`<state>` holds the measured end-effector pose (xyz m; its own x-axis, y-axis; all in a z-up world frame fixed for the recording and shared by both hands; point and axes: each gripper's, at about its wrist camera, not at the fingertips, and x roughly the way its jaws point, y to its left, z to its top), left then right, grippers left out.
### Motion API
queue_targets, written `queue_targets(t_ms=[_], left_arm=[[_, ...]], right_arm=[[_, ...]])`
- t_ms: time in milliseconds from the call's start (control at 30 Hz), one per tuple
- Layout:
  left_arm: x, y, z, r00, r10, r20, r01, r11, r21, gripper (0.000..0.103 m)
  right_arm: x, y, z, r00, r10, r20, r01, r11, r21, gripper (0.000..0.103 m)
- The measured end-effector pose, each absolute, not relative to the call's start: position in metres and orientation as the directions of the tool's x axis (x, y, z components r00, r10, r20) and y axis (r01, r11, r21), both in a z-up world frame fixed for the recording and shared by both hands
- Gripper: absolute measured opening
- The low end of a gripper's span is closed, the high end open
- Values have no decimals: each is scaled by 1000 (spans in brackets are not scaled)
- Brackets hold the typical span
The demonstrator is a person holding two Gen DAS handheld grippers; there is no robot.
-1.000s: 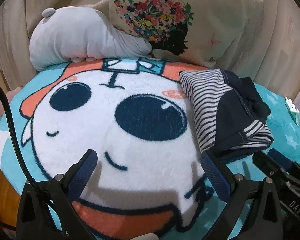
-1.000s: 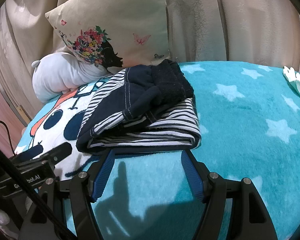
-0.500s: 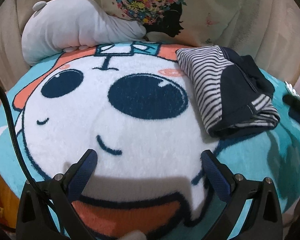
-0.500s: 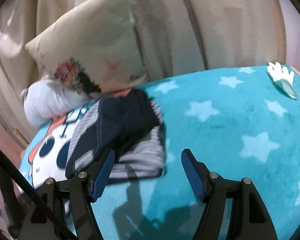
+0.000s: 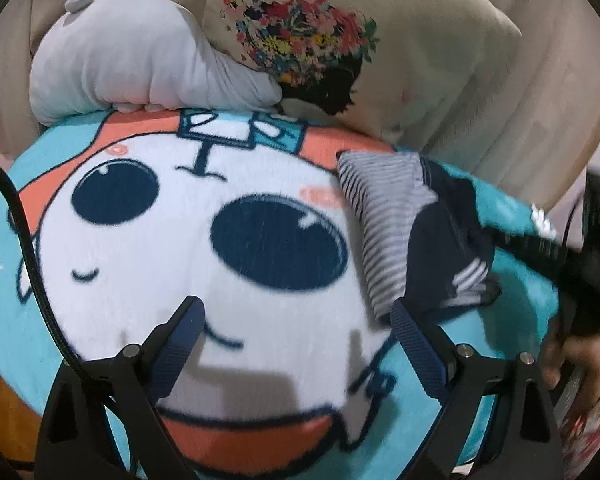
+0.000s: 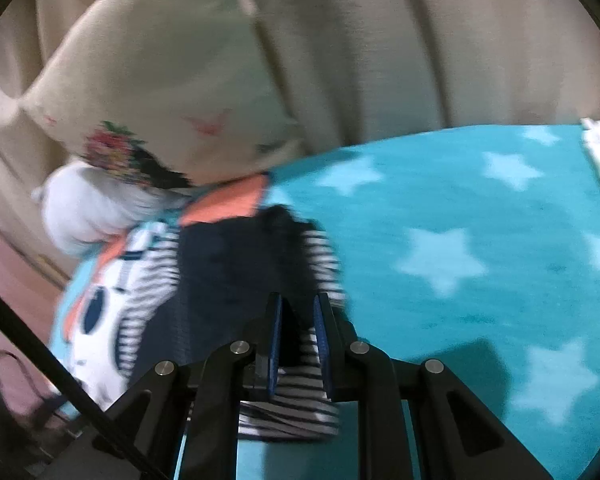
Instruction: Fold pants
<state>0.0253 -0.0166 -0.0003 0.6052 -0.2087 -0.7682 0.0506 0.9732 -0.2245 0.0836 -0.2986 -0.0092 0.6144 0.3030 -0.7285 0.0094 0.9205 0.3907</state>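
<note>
Pants, navy-and-striped folded bundle (image 5: 416, 232), beside cartoon eye on turquoise fleece blanket (image 6: 440, 208) | right gripper (image 6: 298, 344) nearly closed, pinching bundle's near edge, likely to shift it | left gripper (image 5: 296, 328) wide apart, empty.

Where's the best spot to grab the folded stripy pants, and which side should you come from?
Grab the near edge of the folded pants, coming in low over the blanket from the front. That edge is a thick stacked fold, so the layers lift together. The right tongs are already closed there on the striped layers. The left tongs are open, beside the bundle.
</note>
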Motion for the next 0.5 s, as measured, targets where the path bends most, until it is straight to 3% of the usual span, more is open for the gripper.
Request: queue_targets(t_ms=[67,100,133,167,233,500], left_arm=[[42,-16,-1,571,-277,-773,59,953,-298,94],[49,-18,-4,552,-311,-774,64,941,-332,94],[57,-20,-5,533,-343,-773,69,929,-365,94],[65,-23,-6,519,-378,-767,76,914,-399,94],[76,-30,-7,504,-430,-749,94,889,-448,94],[115,-61,-25,381,-577,-723,147,809,-569,94]], right_arm=[[82,-312,-15,602,275,-750,63,919,388,18],[83,-323,-19,601,343,-722,56,883,466,20],[83,-329,-21,601,400,-692,43,848,528,34],[83,-335,-22,604,447,-660,32,814,580,56],[84,-342,-21,630,524,-574,-5,741,671,69],[124,-325,-41,529,633,-566,-8,670,742,69]])
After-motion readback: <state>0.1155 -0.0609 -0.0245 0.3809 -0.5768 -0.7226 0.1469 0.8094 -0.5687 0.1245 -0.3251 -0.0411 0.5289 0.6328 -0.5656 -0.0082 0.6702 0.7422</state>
